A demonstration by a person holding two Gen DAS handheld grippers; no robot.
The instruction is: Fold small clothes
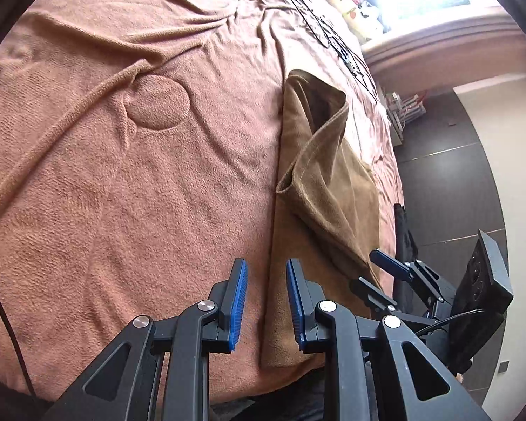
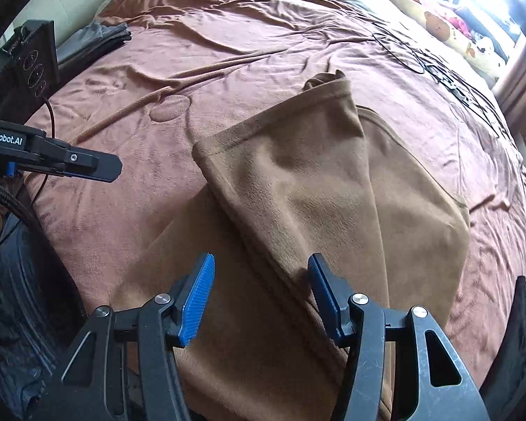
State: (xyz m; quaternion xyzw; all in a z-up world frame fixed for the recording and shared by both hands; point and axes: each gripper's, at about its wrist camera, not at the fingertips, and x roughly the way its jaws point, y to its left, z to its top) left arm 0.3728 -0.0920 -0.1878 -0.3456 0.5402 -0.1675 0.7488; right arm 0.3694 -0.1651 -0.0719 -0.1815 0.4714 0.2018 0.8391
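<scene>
A tan-brown soft garment (image 2: 298, 193) lies on a pink-brown bedspread (image 2: 129, 210) near the bed's front edge. One part is folded diagonally over the rest, with a hemmed edge on top. My right gripper (image 2: 262, 261) hovers over its near part, open, with nothing between the blue pads (image 2: 196, 301). In the left wrist view the garment (image 1: 329, 182) stretches away on the right. My left gripper (image 1: 266, 266) stands open by a narrow gap above its left edge, holding nothing. The right gripper (image 1: 391, 265) shows beside the garment's near right corner.
Black cables (image 2: 438, 66) lie across the far right of the bed, with plush toys (image 2: 449, 24) beyond them under a bright window. Folded grey clothes (image 2: 112, 37) sit at the far left. A dark cloth (image 2: 519, 319) hangs at the right edge, above dark floor tiles (image 1: 452, 175).
</scene>
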